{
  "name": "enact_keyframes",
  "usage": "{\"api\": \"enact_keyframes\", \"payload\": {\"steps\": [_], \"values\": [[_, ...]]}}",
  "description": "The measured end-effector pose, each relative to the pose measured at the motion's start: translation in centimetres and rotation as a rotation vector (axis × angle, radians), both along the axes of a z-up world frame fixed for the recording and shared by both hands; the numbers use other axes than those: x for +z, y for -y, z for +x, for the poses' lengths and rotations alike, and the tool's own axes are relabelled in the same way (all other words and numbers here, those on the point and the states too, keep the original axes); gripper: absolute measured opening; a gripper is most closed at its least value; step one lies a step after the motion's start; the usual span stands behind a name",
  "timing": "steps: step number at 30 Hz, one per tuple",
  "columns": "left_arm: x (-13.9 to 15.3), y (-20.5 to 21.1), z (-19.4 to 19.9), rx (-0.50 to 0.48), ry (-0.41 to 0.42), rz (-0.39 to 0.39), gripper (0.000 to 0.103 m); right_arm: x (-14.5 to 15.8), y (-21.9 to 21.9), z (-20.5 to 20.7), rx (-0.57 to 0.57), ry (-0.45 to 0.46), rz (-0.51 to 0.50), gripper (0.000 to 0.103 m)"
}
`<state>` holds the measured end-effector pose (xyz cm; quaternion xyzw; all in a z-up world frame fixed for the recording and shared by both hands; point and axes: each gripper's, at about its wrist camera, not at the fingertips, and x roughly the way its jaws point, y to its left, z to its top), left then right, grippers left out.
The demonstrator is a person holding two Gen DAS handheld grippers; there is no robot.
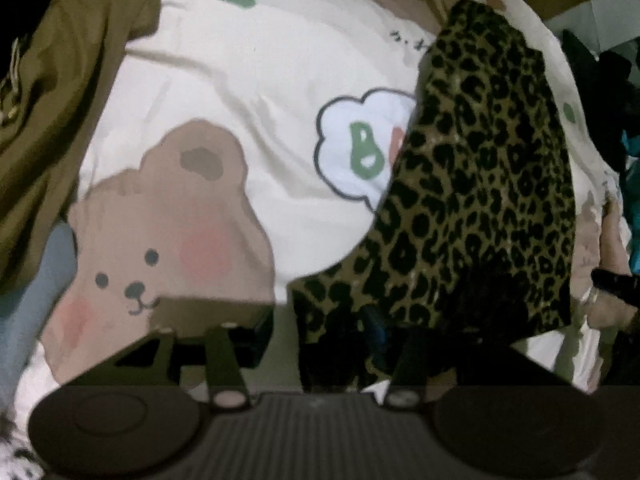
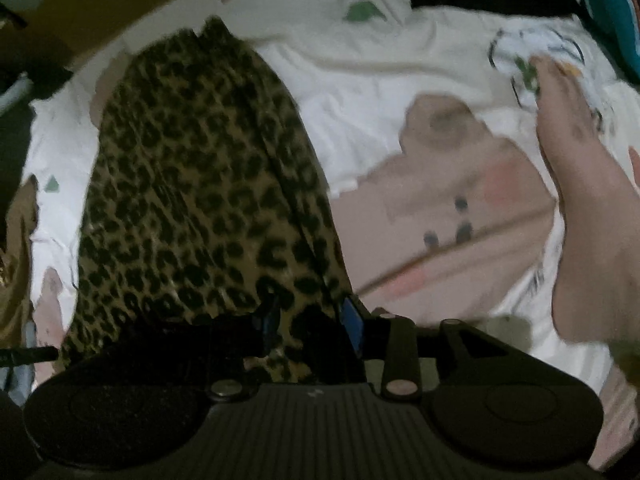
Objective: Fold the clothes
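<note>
Leopard-print cloth [image 1: 480, 184] (on bear-print sheet [image 1: 240, 80]) between parted jaws of left hand-held gripper [image 1: 320, 344], right hand-held gripper [image 2: 312, 340].

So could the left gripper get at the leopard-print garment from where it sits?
Probably yes. The leopard-print garment lies spread on the bear-print sheet, its near edge right at the left gripper, whose jaws stand apart. Nothing lies over that edge; the olive garment sits off to the side.
</note>
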<state>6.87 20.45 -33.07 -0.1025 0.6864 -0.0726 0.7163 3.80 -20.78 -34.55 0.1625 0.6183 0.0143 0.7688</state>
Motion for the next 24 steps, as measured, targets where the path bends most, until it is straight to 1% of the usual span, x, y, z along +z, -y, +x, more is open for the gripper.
{"api": "enact_keyframes", "payload": {"steps": [4, 6, 8, 12, 19, 24], "values": [[0.9, 0.1, 0.8, 0.007, 0.034, -0.008, 0.053, 0.2, 0.1, 1.3, 0.009, 0.033, 0.016, 0.042], [0.6, 0.6, 1.7, 0.012, 0.051, -0.017, 0.053, 0.1, 0.0, 1.7, 0.009, 0.049, 0.027, 0.042], [0.7, 1.0, 2.3, 0.017, 0.065, -0.025, 0.053, 0.0, 0.0, 2.3, 0.013, 0.069, 0.063, 0.042], [0.8, 2.2, 2.9, -0.009, 0.088, -0.016, 0.052, -0.1, -0.2, 3.9, 0.018, 0.131, 0.120, 0.042], [0.3, 3.8, 4.2, -0.026, 0.102, -0.022, 0.050, -0.6, 1.0, 6.4, -0.018, 0.212, 0.211, 0.042], [-0.1, 4.6, 5.3, -0.040, 0.103, -0.028, 0.049, -1.8, 1.5, 8.3, -0.035, 0.224, 0.253, 0.034]]}}
